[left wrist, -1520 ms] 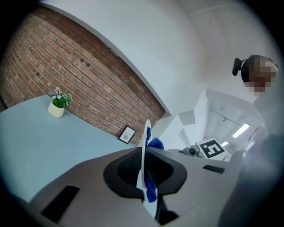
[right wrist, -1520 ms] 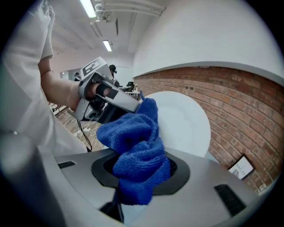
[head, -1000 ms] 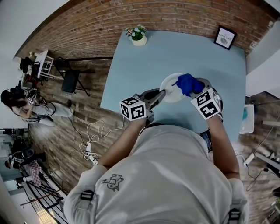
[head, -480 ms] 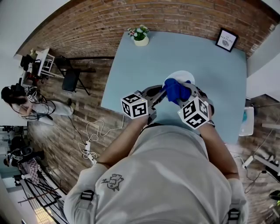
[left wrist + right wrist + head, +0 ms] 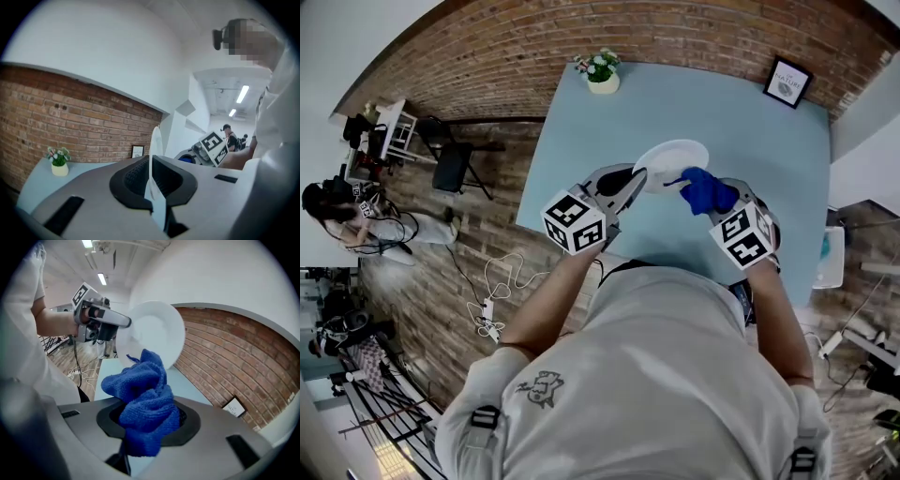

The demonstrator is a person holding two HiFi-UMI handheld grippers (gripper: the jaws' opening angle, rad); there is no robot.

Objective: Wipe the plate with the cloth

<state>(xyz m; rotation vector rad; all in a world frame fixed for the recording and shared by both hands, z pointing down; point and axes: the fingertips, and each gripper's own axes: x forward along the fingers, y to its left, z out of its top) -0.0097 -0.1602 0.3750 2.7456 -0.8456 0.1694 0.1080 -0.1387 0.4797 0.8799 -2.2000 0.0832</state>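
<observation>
Plate [image 5: 677, 157], one, sits clamped in left tongs [image 5: 637, 177]; cloth [image 5: 704, 189], one, in right tongs [image 5: 718, 201].

The right gripper [image 5: 149, 422] is clamped on a bunched blue cloth [image 5: 144, 399], which bulges up out of its jaws. Beyond it, the left gripper [image 5: 126, 323] holds a white plate [image 5: 155, 331] on edge by its left rim, above the pale blue worktop [image 5: 186, 386]. The cloth's top fold overlaps the plate's lower edge and may be touching it. A brick wall [image 5: 234, 357] and a small framed picture [image 5: 233, 405] stand behind.
</observation>
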